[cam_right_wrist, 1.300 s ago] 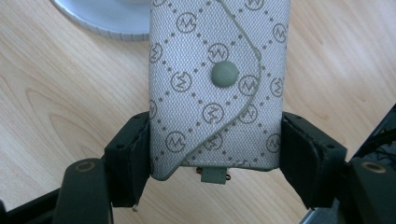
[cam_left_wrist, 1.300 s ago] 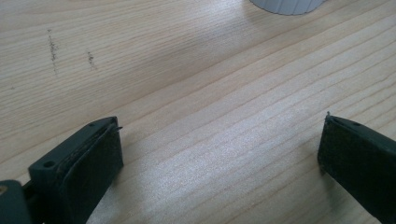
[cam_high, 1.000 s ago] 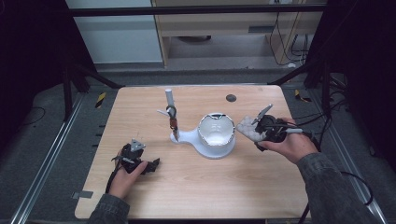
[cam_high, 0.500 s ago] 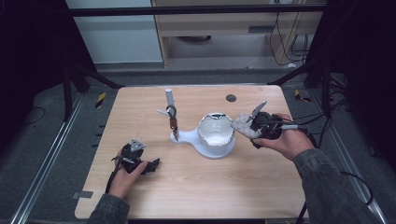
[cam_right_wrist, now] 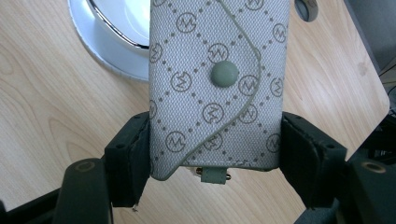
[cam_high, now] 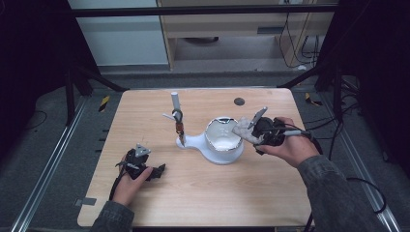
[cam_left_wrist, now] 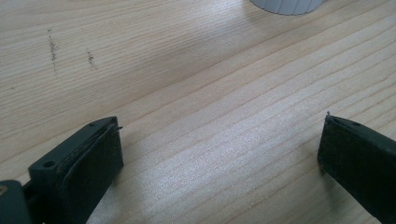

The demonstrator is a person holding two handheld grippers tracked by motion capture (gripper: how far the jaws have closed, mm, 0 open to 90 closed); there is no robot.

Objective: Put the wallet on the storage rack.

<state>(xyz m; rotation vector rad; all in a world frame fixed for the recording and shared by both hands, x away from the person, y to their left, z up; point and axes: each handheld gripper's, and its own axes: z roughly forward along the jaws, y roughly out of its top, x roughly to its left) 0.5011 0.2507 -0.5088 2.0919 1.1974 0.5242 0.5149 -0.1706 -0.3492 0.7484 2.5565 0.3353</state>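
The right hand-held gripper point(cam_right_wrist: 215, 154) clamps a grey monogrammed key pouch point(cam_right_wrist: 217, 79) by its sides, holding it at the rim of the white bowl point(cam_high: 223, 139), probably for placing inside. The left hand-held gripper point(cam_left_wrist: 219, 163) rests released on the counter point(cam_high: 208, 193), kept clear.

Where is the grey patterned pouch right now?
The pouch is clamped between the right gripper's jaws, held at the right rim of the white bowl in the high view.

wooden table point(cam_high: 203, 193), small dark disc point(cam_high: 239, 101), upright white stand point(cam_high: 176, 116)
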